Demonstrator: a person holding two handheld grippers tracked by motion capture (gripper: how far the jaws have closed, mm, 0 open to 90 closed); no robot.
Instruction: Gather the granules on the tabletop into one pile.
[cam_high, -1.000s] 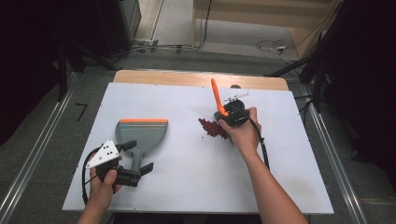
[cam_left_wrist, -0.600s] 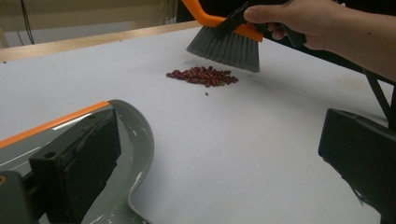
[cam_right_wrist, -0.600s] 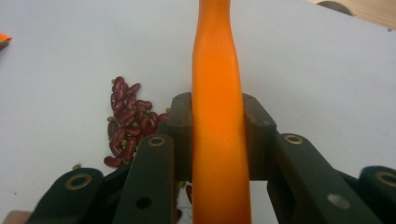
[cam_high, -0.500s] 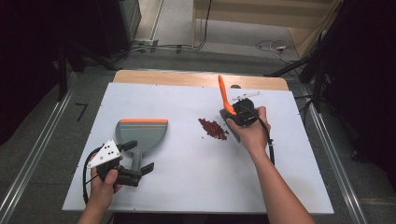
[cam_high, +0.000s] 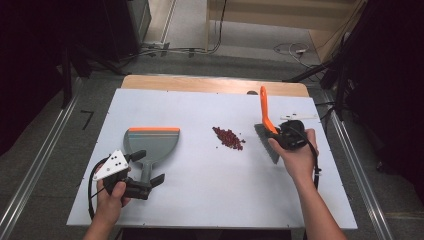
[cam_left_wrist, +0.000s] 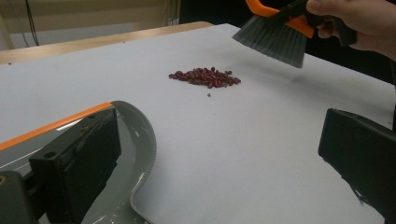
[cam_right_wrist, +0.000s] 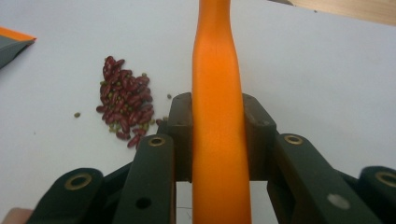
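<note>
Two black jaws of the right gripper (cam_right_wrist: 219, 140) were clamped on the orange handle of a hand brush (cam_high: 265, 126), whose grey bristles hung just above the white table (cam_high: 200, 190), near the right of a small pile of red beans (cam_high: 229, 137). Over on the left, the left gripper (cam_high: 147, 172) sat with its jaws spread wide around the grey handle of the orange-edged dustpan (cam_high: 151, 144), which lay flat on the table well apart from the beans.

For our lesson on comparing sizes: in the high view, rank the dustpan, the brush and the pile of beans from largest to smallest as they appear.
1. Dustpan, largest.
2. Brush, long but narrow, partly hidden by the hand.
3. Pile of red beans, smallest.
</note>
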